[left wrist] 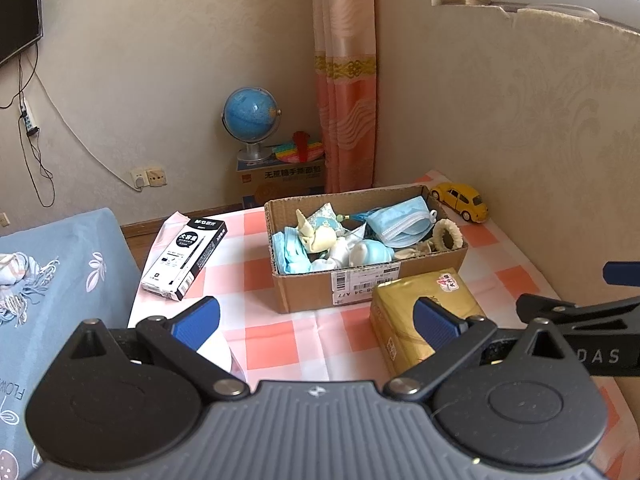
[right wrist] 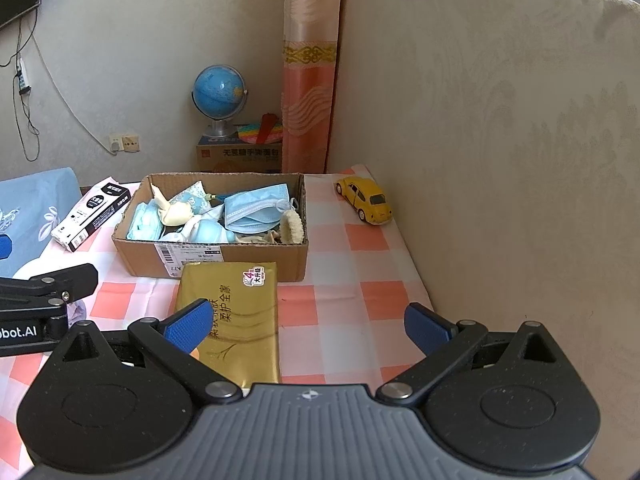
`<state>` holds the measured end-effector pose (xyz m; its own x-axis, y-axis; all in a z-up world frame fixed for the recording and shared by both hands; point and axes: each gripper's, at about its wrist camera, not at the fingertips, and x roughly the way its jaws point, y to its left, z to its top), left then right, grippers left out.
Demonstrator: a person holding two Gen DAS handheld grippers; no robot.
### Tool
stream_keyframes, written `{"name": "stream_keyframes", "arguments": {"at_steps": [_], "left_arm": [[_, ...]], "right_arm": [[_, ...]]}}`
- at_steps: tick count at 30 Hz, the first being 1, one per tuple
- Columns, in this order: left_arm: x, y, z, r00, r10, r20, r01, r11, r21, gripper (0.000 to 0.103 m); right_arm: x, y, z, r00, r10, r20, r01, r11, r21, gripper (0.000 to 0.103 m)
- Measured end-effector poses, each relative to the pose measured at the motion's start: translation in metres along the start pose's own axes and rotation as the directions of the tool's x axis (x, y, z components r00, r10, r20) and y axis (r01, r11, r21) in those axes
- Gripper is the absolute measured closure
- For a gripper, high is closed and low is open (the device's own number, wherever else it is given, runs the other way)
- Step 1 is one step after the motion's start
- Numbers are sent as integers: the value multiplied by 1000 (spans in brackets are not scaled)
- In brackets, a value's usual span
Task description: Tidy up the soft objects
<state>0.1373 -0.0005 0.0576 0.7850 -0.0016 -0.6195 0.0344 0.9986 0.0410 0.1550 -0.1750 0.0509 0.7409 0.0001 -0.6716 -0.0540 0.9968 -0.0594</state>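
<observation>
A cardboard box (left wrist: 304,292) (right wrist: 136,254) sits on the checked cloth, filled with soft things: blue face masks (left wrist: 402,220) (right wrist: 254,208), a cream plush toy (left wrist: 316,236) (right wrist: 176,214), a fluffy scrunchie (left wrist: 448,234) (right wrist: 292,224). In front of the box lies a gold tissue pack (left wrist: 404,332) (right wrist: 236,320). My left gripper (left wrist: 318,324) is open above the cloth, short of the box. My right gripper (right wrist: 308,326) is open too, its left finger over the tissue pack. Neither holds anything.
A black and white pen box (left wrist: 184,258) (right wrist: 92,216) lies left of the cardboard box. A yellow toy car (left wrist: 460,200) (right wrist: 366,200) stands by the beige wall panel. A blue blanket (left wrist: 60,280) lies left; a globe (left wrist: 250,114) stands behind.
</observation>
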Motion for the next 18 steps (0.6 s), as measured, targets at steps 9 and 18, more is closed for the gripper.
{"name": "stream_keyframes", "arguments": {"at_steps": [9, 18], "left_arm": [[1, -1, 0, 1000, 11, -2, -11, 1000, 16, 1], [3, -6, 0, 1000, 17, -9, -16, 999, 29, 1]], "right_arm": [[0, -1, 0, 1000, 6, 2, -6, 1000, 4, 0], [0, -5, -2, 1000, 13, 0, -13, 1000, 12, 0]]}}
